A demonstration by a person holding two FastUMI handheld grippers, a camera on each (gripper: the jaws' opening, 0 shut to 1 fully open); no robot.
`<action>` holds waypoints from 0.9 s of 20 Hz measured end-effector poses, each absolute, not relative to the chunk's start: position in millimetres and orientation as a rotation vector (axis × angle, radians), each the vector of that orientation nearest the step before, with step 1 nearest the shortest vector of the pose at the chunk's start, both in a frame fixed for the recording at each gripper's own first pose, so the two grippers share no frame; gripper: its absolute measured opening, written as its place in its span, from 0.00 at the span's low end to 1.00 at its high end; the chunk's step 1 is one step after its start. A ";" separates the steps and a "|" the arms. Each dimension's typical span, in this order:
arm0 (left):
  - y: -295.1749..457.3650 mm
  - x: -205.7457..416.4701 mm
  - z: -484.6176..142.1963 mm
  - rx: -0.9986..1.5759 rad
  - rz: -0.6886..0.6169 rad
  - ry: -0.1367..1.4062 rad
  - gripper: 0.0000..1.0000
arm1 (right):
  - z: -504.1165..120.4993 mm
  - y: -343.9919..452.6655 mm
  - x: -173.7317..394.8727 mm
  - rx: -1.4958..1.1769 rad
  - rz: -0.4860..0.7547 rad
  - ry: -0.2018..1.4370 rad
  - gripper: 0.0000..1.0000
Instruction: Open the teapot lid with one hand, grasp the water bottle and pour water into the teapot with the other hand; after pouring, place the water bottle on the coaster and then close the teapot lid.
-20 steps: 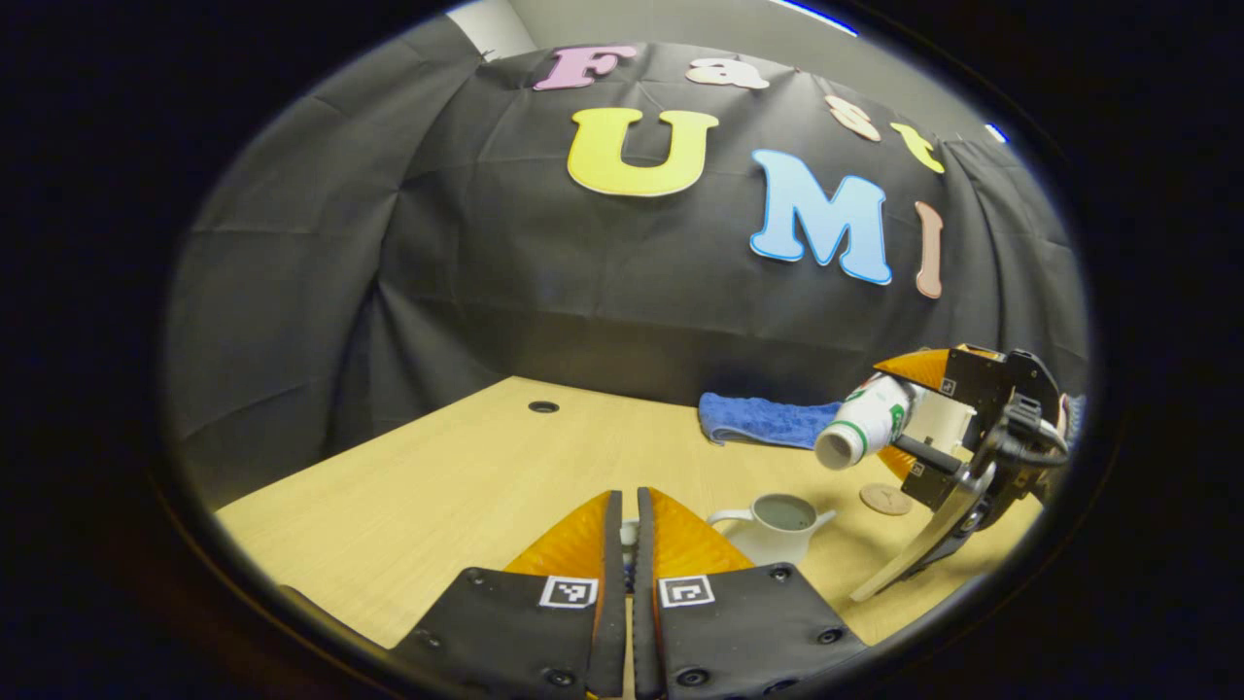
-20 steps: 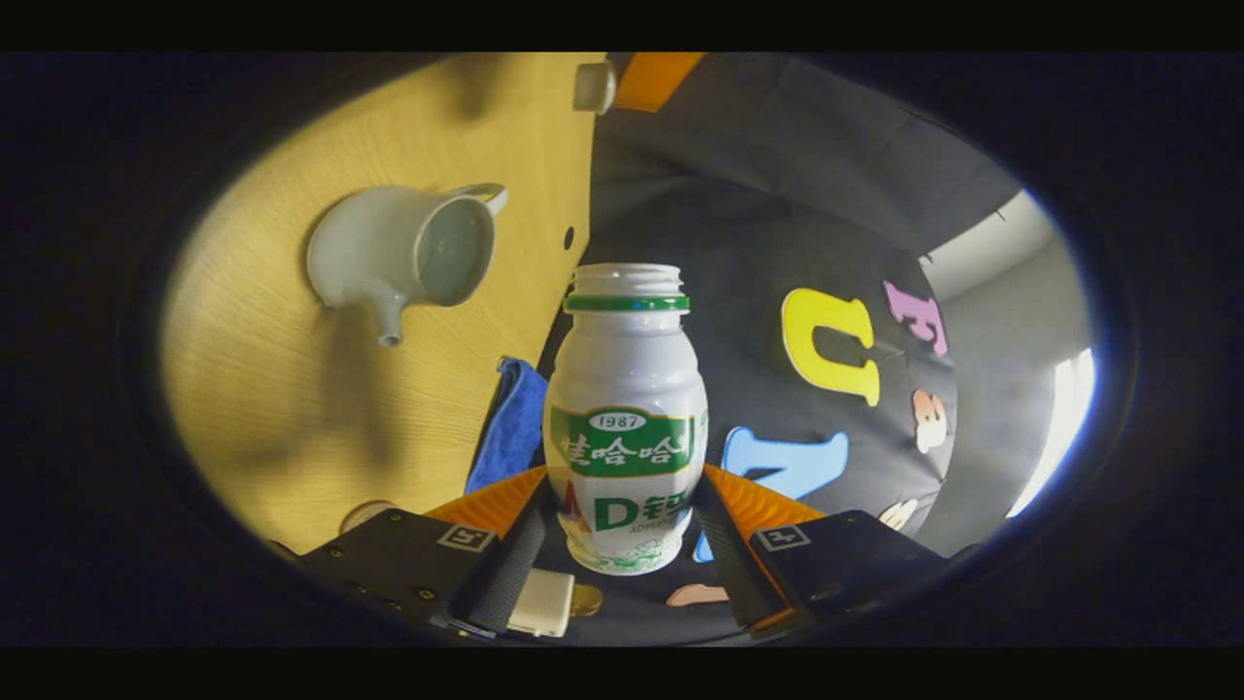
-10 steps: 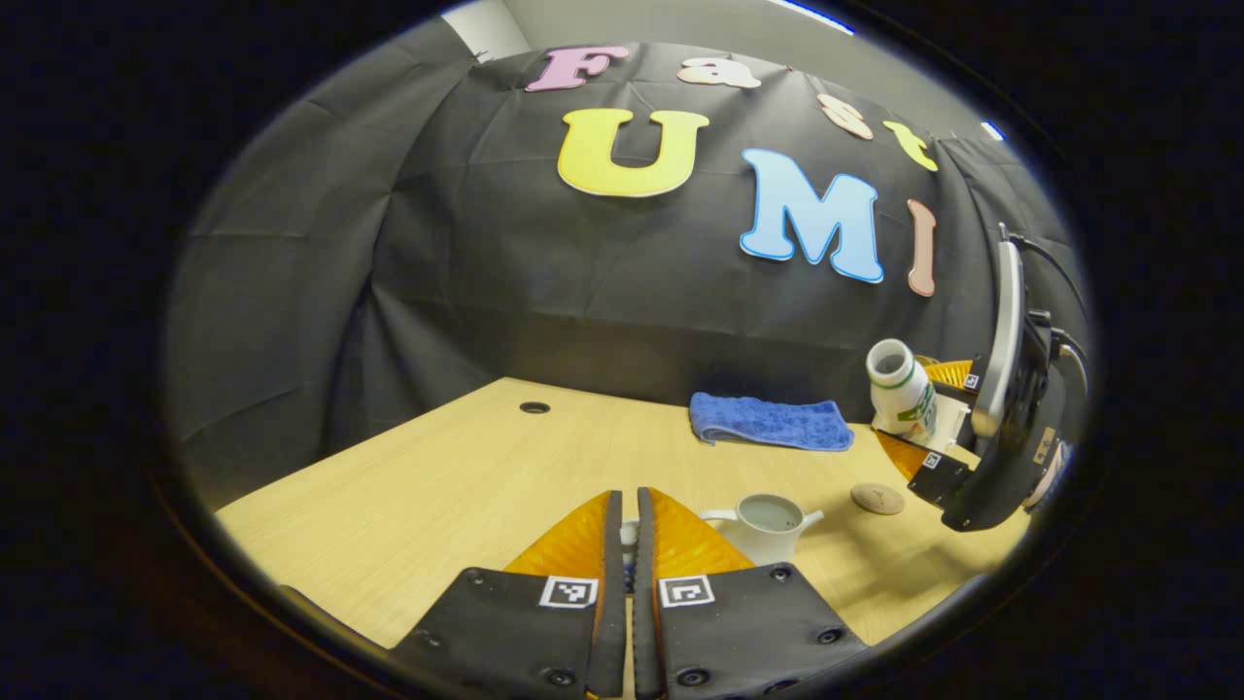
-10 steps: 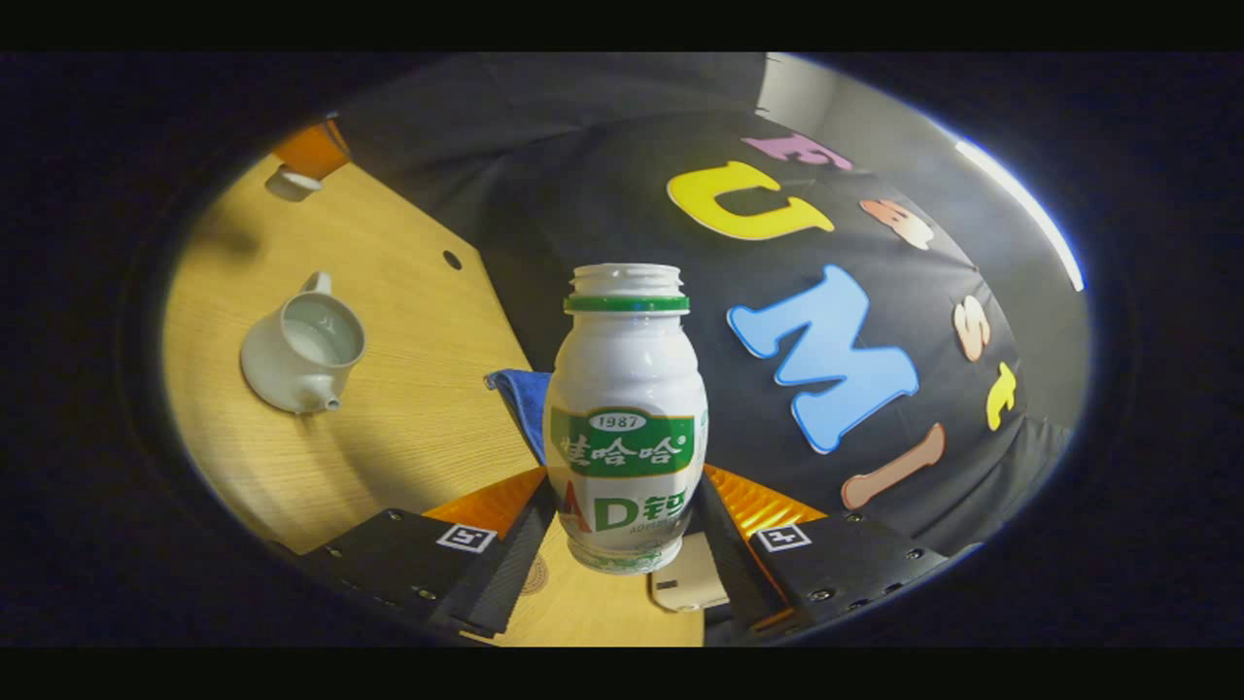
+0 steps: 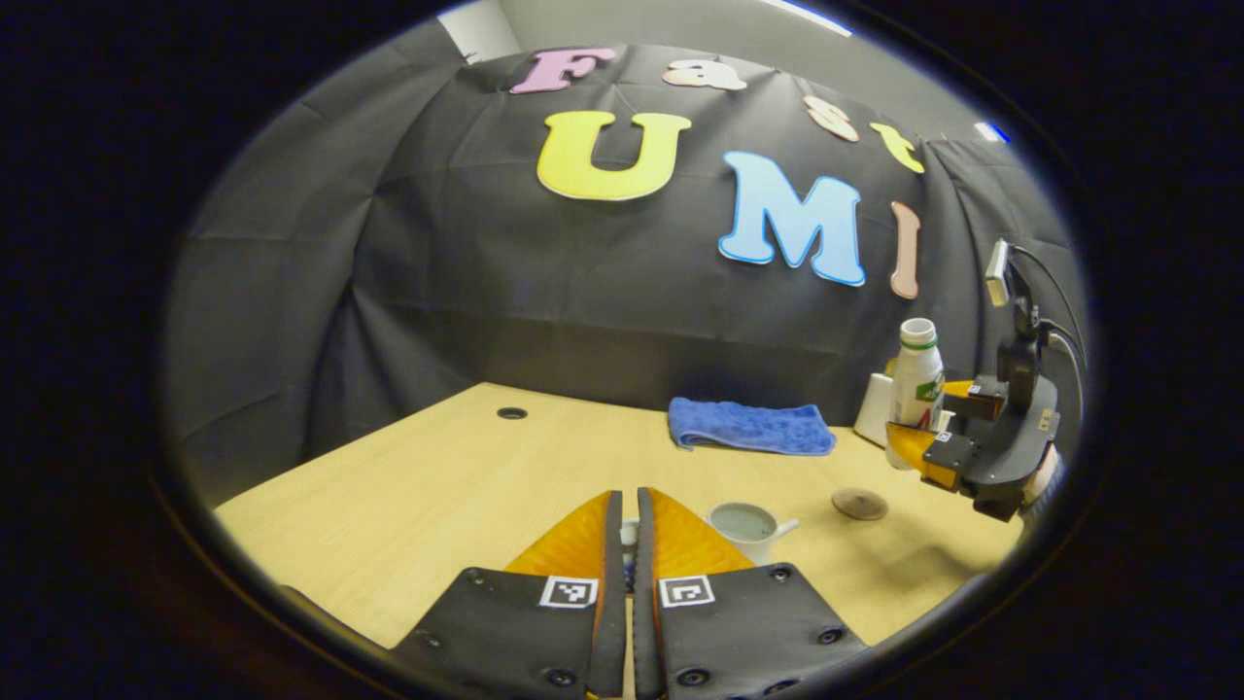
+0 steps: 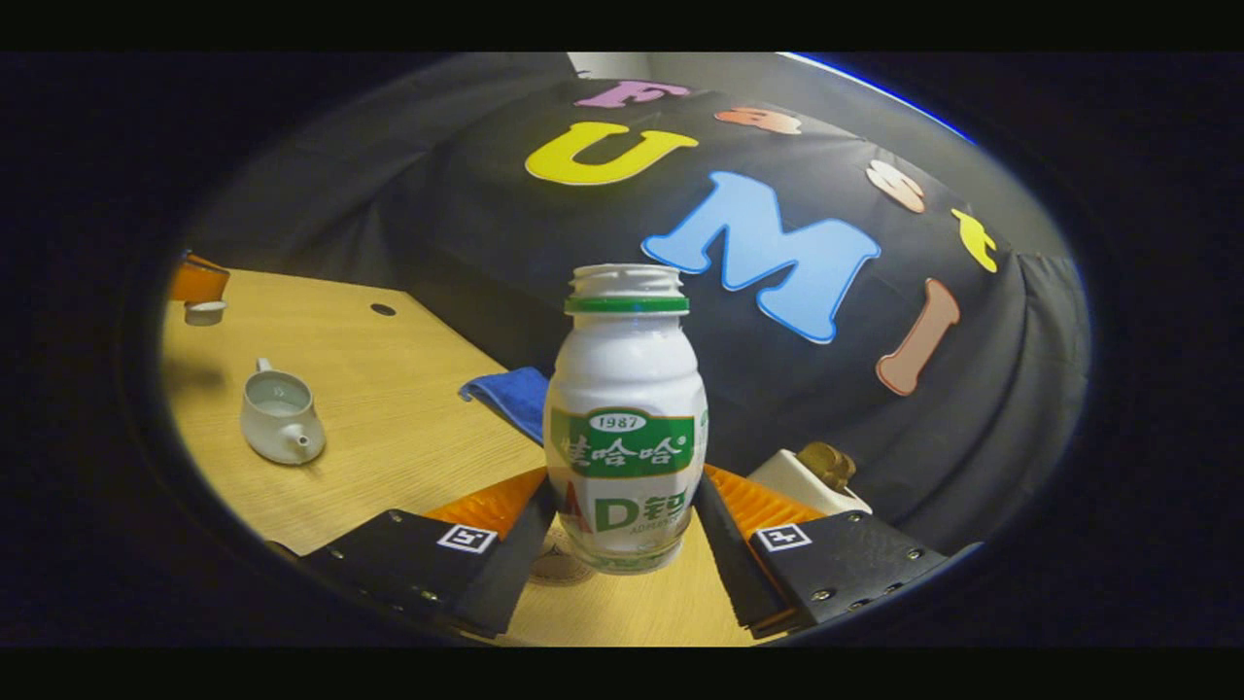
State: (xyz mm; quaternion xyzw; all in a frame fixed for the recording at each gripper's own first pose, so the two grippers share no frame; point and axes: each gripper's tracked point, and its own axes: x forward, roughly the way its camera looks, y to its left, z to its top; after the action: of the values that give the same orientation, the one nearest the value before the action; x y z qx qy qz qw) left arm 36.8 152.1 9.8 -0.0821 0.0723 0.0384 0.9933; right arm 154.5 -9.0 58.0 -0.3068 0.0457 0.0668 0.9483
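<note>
Dim booth, fisheye-warped edges, soft shadows.

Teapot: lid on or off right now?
Off. The teapot stands on the table with its mouth open and the inside showing. The left gripper holds the lid off to the side.

Left gripper (image 5: pixel 627 525): black screwed plates, square black-and-white markers. Right gripper (image 6: pixel 622 530): same plates, markers; black cables at rear
</note>
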 end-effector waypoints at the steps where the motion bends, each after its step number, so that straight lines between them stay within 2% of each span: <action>1: 146.2 40.3 12.4 -0.160 0.062 0.141 0.09 | 56.5 -10.0 150.1 -0.600 0.132 0.103 0.82; 5: 118.3 65.4 24.1 -0.140 0.002 0.123 0.09 | 52.9 -34.5 147.0 -0.499 0.093 0.126 0.82; 6: 111.7 70.6 26.6 -0.133 -0.009 0.117 0.13 | 52.1 -38.6 146.2 -0.461 0.090 0.131 0.82; 7: 105.9 75.8 28.0 -0.124 -0.018 0.113 0.09 | 51.8 -41.4 145.6 -0.424 0.087 0.132 0.82; 9: 95.0 84.5 27.6 -0.108 -0.033 0.108 0.09 | 52.0 -48.8 144.9 -0.392 0.073 0.132 0.82; 10: 88.8 89.2 25.9 -0.102 -0.041 0.106 0.13 | 53.2 -52.6 144.0 -0.390 0.066 0.129 0.81; 11: 84.3 92.8 23.9 -0.093 -0.049 0.104 0.09 | 54.7 -55.4 143.4 -0.392 0.064 0.123 0.81; 12: 79.8 97.3 20.1 -0.082 -0.051 0.106 0.13 | 54.8 -57.5 141.9 -0.394 0.061 0.119 0.81; 18: 70.2 109.8 2.5 -0.037 -0.033 0.129 0.13 | 57.2 -58.7 135.4 -0.321 0.081 0.096 0.82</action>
State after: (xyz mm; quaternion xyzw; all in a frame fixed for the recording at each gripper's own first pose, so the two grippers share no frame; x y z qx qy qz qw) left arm 109.8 70.2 2.5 -0.0185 0.0646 -0.0165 0.9976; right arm 135.4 -58.7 57.2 -0.1596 0.0477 0.0402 0.9852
